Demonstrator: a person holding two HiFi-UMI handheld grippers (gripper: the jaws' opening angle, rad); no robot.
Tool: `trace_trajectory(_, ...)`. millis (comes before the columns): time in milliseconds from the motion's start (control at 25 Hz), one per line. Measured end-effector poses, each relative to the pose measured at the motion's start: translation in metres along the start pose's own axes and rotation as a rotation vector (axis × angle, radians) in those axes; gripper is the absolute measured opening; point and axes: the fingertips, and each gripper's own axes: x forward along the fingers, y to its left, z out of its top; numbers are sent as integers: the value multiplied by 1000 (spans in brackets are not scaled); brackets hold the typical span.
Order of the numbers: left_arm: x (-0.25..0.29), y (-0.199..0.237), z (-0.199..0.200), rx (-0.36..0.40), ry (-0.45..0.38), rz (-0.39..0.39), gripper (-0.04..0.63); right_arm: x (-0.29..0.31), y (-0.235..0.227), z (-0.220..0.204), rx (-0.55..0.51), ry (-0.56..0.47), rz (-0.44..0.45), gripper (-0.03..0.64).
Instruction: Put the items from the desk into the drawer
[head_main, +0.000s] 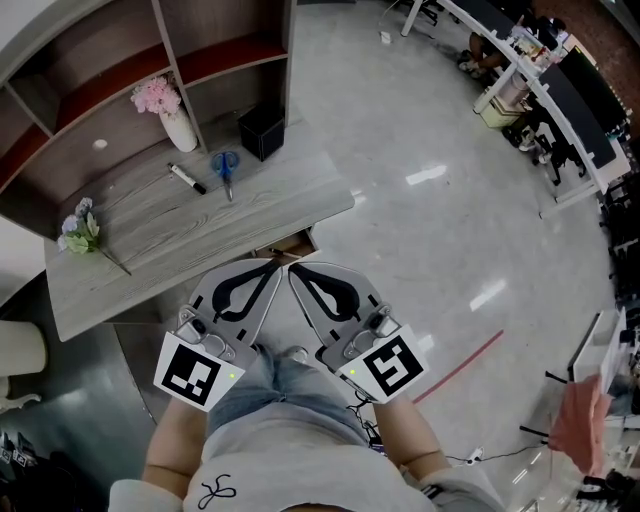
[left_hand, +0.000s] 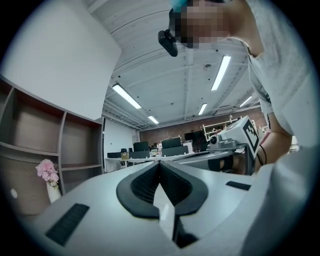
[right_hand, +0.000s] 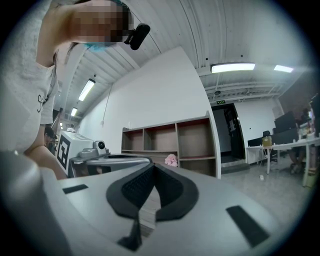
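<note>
On the grey wooden desk (head_main: 250, 215) lie a black-and-white marker (head_main: 187, 179) and blue-handled scissors (head_main: 226, 170). A sprig of artificial flowers (head_main: 84, 231) rests near its left end. A brown drawer part (head_main: 291, 243) peeks out under the desk's front edge. My left gripper (head_main: 277, 264) (left_hand: 160, 163) and right gripper (head_main: 292, 268) (right_hand: 152, 165) are held side by side before the desk edge, close to my body. Both are shut with nothing between the jaws, and their tips almost touch.
A white vase with pink flowers (head_main: 170, 115) (left_hand: 48, 173) and a black box (head_main: 262, 131) stand at the desk's back. Behind is an open shelf unit (head_main: 120, 60) (right_hand: 170, 145). Shiny floor (head_main: 450, 200) spreads to the right, with office desks (head_main: 540, 90) farther off.
</note>
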Motion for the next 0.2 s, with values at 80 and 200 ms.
trace_trajectory(80, 0, -1, 0, 1, 1, 1, 5, -1, 1, 0, 3, -3, 0, 6)
trace_trajectory(200, -2, -4, -1, -5, 4, 0, 5, -2, 3, 0, 13, -2, 1, 6)
